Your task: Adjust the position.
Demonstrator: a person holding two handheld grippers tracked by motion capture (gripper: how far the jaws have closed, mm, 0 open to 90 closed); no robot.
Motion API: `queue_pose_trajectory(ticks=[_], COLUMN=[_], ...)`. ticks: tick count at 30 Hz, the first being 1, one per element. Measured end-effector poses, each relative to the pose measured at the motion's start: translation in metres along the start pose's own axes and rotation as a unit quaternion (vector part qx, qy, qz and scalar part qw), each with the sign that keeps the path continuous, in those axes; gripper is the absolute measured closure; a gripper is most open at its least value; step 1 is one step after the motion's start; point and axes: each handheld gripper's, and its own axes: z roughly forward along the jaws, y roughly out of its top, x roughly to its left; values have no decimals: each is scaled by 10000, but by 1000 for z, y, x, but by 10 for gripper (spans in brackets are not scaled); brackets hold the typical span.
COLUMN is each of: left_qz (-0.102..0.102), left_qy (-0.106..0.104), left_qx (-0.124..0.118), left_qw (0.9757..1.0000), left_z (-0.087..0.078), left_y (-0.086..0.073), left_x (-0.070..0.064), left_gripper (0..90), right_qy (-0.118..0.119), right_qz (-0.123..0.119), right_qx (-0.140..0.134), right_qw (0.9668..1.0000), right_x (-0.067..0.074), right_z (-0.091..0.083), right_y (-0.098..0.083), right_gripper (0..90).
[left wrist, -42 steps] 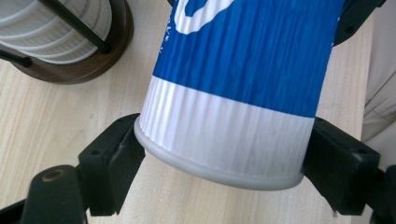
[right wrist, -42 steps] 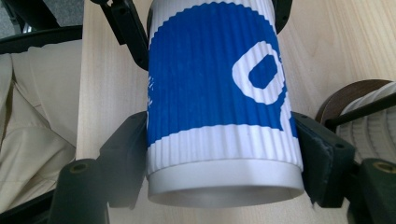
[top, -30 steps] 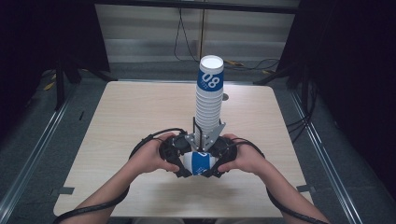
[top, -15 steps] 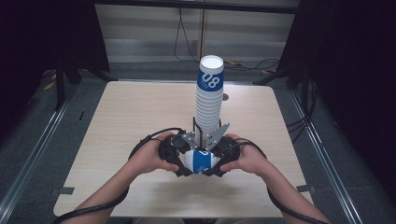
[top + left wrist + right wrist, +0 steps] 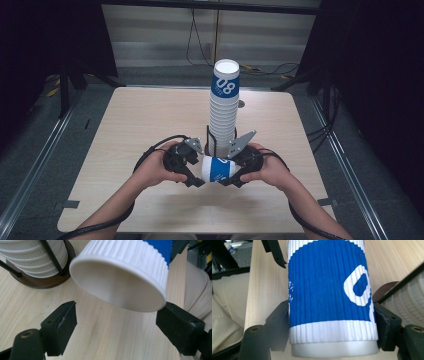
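Now we see one cup (image 5: 219, 169) lying on its side above the near middle of the table (image 5: 130, 120), between the two grippers. It is a ribbed paper cup, blue in the middle with white bands at both ends and white print on the blue. In the right gripper view the ribs run along its length, and part of a large white figure shows on the blue.

We see the right gripper (image 5: 332, 325) clenched on this cup: its two black jaws press on the two sides of the cup near the bottom end, which points toward that camera.

The left gripper (image 5: 116, 322) is released. Its jaws stand wide apart, and the open white mouth of the cup hangs between them, tilted, not touching either jaw as far as we can tell. In the high view a hand (image 5: 156, 170) holds this gripper just left of the cup, and the other hand (image 5: 272, 170) is just right of it.

Just behind the cup stands a tall stack (image 5: 223, 107) of the same cups, upside down, with "08" on the top one. It stands on a dark round base (image 5: 43, 281) with thin black rods (image 5: 52, 257) around it.
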Motion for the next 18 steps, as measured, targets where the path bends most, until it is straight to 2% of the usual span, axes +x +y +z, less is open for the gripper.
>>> queue_pose_trajectory(ticks=[2,4,9,14,18], left_qz=[-94,-131,-240,-271,-284], left_qy=[-5,19,-25,-24,53], left_qx=[-126,-205,-391,-534,-677], left_qw=[9999,9997,9989,9982,9973], left_z=[-1,-2,-5,-6,-6], left_y=[-2,-4,-7,-6,-5], left_x=[1,2,4,5,5], left_gripper=[169,169,169,167,163], right_qy=[-31,-66,-72,-54,-54], right_qz=[35,154,246,313,350], right_qx=[-60,-119,-331,-388,-415], right_qw=[10000,9998,9991,9987,9985], right_x=[-1,-2,-3,-2,-2], right_z=[-1,-1,-1,2,1], right_y=[-2,-5,-11,-13,-12], right_gripper=[270,269,269,268,268])
